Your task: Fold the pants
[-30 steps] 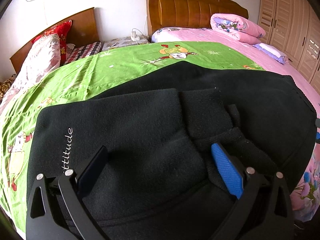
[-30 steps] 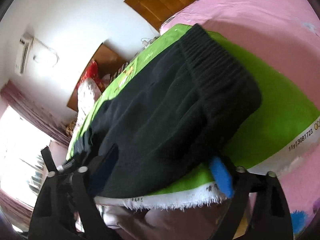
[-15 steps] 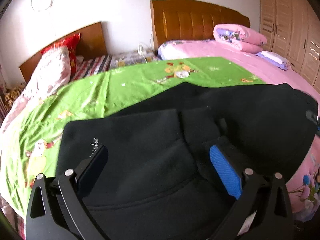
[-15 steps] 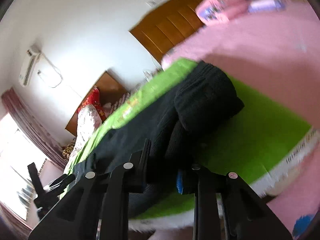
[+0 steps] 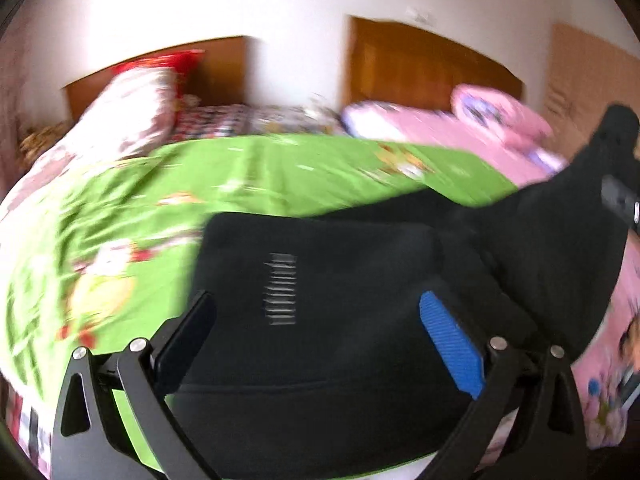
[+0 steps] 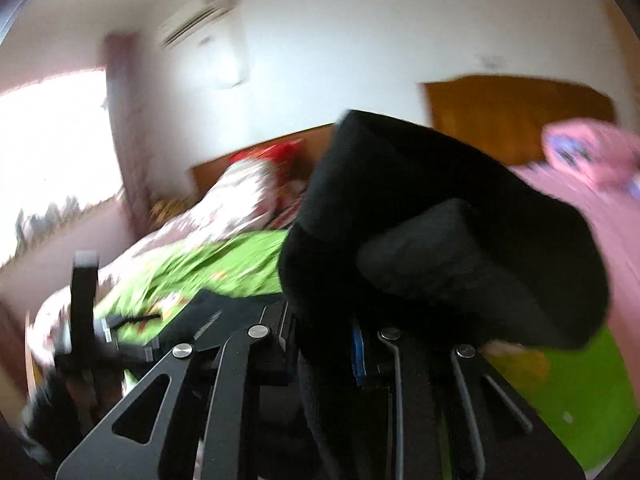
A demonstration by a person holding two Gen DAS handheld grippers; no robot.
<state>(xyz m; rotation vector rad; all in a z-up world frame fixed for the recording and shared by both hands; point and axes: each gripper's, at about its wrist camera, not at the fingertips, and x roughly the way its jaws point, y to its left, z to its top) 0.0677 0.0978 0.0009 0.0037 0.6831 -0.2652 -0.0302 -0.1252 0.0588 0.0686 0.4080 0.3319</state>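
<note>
The black pants [image 5: 360,248] lie folded on the green sheet [image 5: 240,176], with white lettering on top. My left gripper [image 5: 316,300] hovers low over their near end, jaws open wide, the cloth lying under and between the fingers. My right gripper [image 6: 320,320] is shut on a thick bunch of the pants [image 6: 420,200] and holds that end up off the bed. In the left wrist view that raised end rises at the right edge, where part of the right gripper [image 5: 620,200] shows. The picture is blurred by motion.
A pink-covered bed [image 5: 460,128] with a rolled quilt [image 5: 500,116] adjoins on the right. Pillows [image 5: 128,112] and wooden headboards [image 5: 420,64] stand at the far side. A window [image 6: 52,160] and wall air conditioner [image 6: 200,20] are to the left.
My right gripper closed on the pants' end, rolled upright and lifted it. The left gripper shifted left over the cloth, so the lettering now lies between its fingers.
</note>
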